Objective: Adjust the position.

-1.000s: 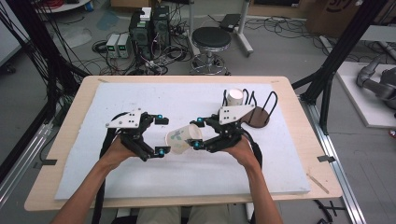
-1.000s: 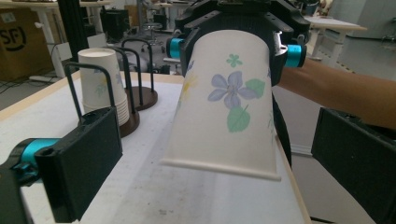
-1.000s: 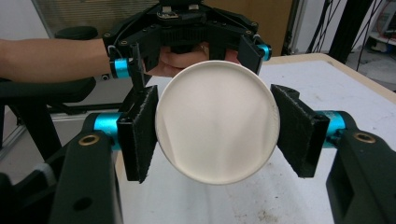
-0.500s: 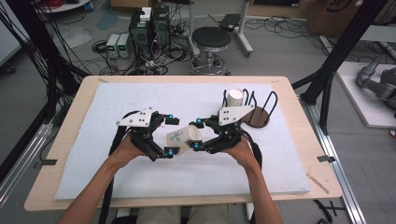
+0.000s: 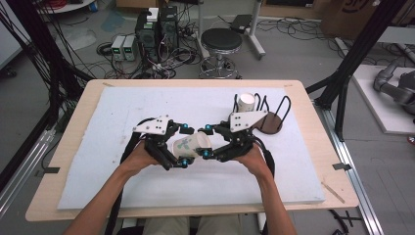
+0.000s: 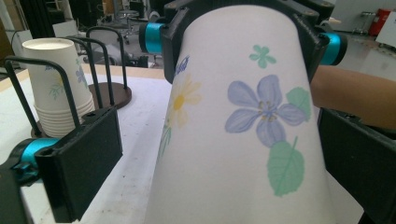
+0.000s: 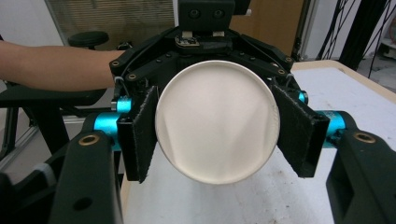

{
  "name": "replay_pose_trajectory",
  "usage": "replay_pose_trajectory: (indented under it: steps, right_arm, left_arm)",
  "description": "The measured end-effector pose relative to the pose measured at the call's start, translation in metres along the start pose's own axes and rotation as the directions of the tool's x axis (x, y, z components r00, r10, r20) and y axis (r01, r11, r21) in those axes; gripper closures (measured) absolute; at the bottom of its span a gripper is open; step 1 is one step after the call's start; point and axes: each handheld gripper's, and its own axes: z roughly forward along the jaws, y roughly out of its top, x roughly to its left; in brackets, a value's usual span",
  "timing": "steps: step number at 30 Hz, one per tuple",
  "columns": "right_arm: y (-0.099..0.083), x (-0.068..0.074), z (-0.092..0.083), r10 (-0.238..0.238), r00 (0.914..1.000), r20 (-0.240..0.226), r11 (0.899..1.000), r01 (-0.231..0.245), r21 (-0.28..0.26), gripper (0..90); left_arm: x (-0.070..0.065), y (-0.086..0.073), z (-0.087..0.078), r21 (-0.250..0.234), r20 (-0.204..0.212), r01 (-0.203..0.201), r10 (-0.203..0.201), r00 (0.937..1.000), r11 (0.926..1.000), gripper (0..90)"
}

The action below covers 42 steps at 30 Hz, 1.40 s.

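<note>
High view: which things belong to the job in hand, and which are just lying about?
Job: paper cup, left gripper, right gripper, stack of cups, wire rack.
Lying about: stool, computer boxes, floor cables.

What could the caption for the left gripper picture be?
A flowered paper cup between the left gripper's open jaws, its far end held by the right gripper.

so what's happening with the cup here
A person holds a flowered paper cup on its side between two handheld grippers above the white mat. The right gripper is clamped on the cup's narrow end. The left gripper has its jaws around the wide end. A stack of cups stands in a wire rack behind.
</note>
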Motion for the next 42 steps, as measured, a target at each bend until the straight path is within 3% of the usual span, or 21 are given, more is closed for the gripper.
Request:
replay_pose_trajectory:
  steps: [4, 17, 32, 35, 37, 42]
  right_arm:
    - [0.0002, 0.0001, -0.0006, 0.001, 1.0, -0.008, 1.0, -0.001, -0.006, 36.8]
    - [-0.0007, -0.0014, 0.0003, -0.002, 0.9999, -0.012, 1.0, 0.002, -0.009, 36.9]
    - [-0.0026, -0.0026, 0.0005, 0.004, 0.9998, -0.018, 1.0, -0.004, -0.002, 36.8]
    - [-0.0029, -0.0021, 0.0017, -0.002, 1.0, -0.003, 1.0, 0.002, 0.01, 31.8]
    - [-0.0031, -0.001, 0.0035, -0.005, 1.0, 0.005, 1.0, 0.005, 0.024, 18.4]
    - [-0.0034, -0.0008, 0.0038, 0.005, 0.9999, 0.009, 1.0, -0.005, 0.022, 14.8]
  left_arm:
    - [0.0001, -0.0012, 0.0013, 0.014, 0.004, -0.004, 0.004, 1.0, 0.9999, 1.9]
    - [-0.0022, -0.0083, -0.0027, 0.021, 0.043, -0.036, 0.035, 0.9984, 0.9991, 25.9]
    - [-0.0027, -0.0081, -0.0044, 0.028, 0.029, -0.048, 0.047, 0.9985, 0.9985, 29.4]
    - [-0.0028, -0.0084, -0.0046, 0.03, 0.019, -0.044, 0.043, 0.9989, 0.9986, 29.5]
    - [-0.0031, -0.0085, -0.0049, 0.032, 0.02, -0.048, 0.047, 0.9987, 0.9983, 29.9]
    - [-0.0032, -0.0086, -0.0056, 0.033, 0.016, -0.051, 0.05, 0.9986, 0.9982, 30.0]
